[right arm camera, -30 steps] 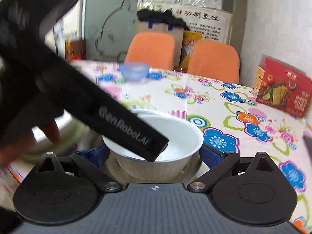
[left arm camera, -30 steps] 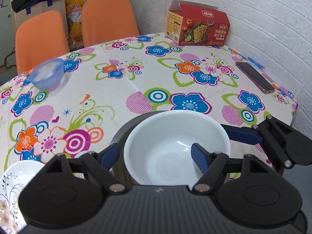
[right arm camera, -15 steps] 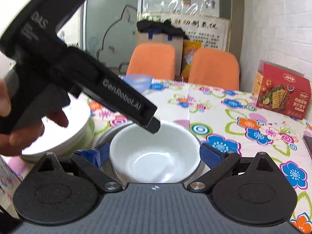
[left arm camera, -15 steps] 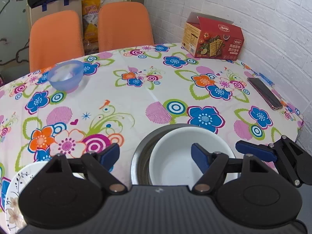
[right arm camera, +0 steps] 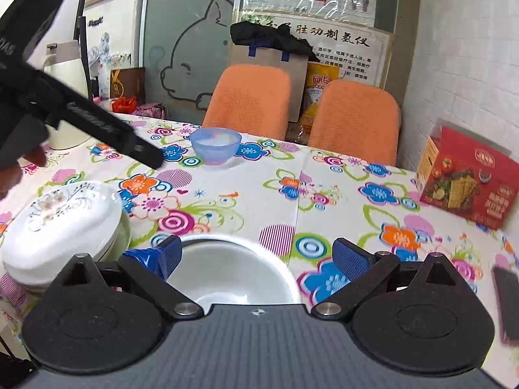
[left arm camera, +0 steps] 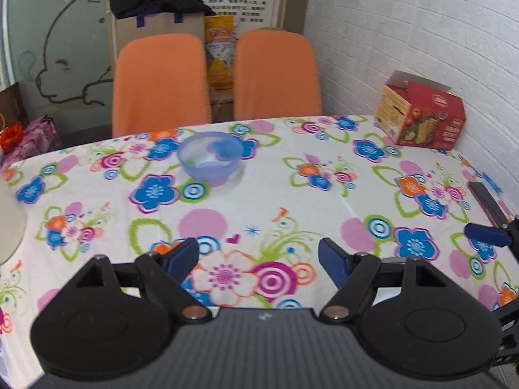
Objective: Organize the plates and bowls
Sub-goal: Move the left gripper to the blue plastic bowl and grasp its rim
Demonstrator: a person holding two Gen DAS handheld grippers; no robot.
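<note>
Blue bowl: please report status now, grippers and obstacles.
Left gripper open, empty. Right gripper open over white bowl. Blue bowl upright, alone at far side. Path clear.

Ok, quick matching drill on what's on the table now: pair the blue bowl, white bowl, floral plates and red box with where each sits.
Things:
1. blue bowl
2. white bowl
3. floral plates
4. red box

Places:
A. far right, by the brick wall
B. between the right claw's fingers
C. near left table edge
D. far side, before the orange chairs

Pairs: 1-D, 2-B, 3-C, 4-A
</note>
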